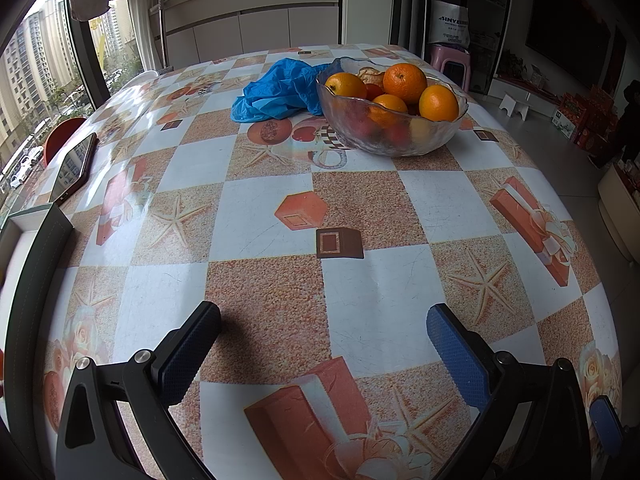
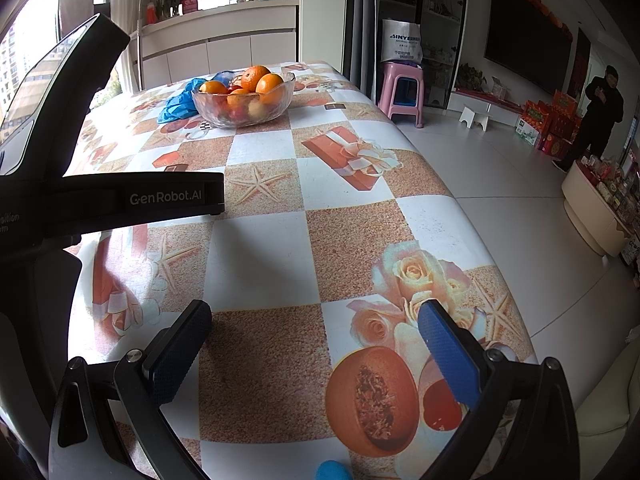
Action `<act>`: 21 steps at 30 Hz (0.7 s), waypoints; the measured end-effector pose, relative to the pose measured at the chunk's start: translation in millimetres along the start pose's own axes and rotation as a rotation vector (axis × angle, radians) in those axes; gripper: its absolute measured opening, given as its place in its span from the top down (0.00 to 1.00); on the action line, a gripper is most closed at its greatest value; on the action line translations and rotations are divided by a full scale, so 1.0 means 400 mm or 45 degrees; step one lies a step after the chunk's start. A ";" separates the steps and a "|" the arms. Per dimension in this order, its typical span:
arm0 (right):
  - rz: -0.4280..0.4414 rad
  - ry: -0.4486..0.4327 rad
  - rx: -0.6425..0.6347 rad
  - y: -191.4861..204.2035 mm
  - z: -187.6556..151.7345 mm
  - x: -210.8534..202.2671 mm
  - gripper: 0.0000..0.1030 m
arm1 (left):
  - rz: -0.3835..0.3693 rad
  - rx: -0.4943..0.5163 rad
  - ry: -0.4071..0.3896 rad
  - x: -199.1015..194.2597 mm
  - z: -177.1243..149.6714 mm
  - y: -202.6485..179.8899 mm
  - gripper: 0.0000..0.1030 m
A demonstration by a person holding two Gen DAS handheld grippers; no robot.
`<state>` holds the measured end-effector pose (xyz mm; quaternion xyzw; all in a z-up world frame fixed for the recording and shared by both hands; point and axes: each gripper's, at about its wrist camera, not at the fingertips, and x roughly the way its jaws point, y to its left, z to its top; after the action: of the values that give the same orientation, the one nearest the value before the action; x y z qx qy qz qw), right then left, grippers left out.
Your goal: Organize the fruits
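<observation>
Left gripper [image 1: 323, 322] hovers low over the near part of the table [image 1: 264, 208], jaws spread wide, nothing between them. Its blue pads [image 1: 456, 360] sit well apart above the checked cloth.

Right gripper [image 2: 314, 322] likewise released and empty, fingers splayed over the near right corner of the table, above a printed rose and pomegranate pattern. From the right wrist view, the body of the left gripper crosses the left side of frame as a black bar marked with a maker's name.

Glass bowl [image 1: 394, 120] stands toward the far edge of the table, right of centre, well apart from both grippers. It is piled with oranges [image 1: 405, 77]: at least four whole ones show above the rim, one at the left, one on top, one at the right, one lower in the middle. Smaller red fruit [image 1: 375, 90] shows between them and through the glass wall; kind cannot be told. A piece of orange peel [image 1: 370, 75] lies at the back of the pile.

Blue plastic bag [image 1: 280, 92] lies crumpled just left of the bowl, touching or nearly touching its wall.

Phone [image 1: 74, 168] rests tilted near the left edge of the table.

Off the table: pink stool [image 2: 402, 92] past the far right corner; a person in dark clothes [image 2: 600, 116] stands far off by stacked red boxes.
</observation>
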<state>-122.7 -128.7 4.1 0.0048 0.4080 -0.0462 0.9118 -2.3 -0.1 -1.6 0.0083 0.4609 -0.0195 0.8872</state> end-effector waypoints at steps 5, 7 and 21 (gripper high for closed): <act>0.003 0.038 0.004 -0.002 0.009 0.004 0.00 | 0.000 0.000 0.000 0.000 0.001 0.000 0.00; 0.006 0.043 0.006 -0.004 0.008 0.003 0.00 | 0.000 0.000 0.000 0.000 -0.001 0.000 0.00; 0.007 0.013 0.001 -0.003 0.001 0.002 0.00 | 0.000 0.000 0.000 0.000 0.000 0.000 0.00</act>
<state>-122.0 -129.8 4.1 0.0066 0.4125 -0.0438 0.9099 -2.4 0.0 -1.7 0.0082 0.4607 -0.0195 0.8873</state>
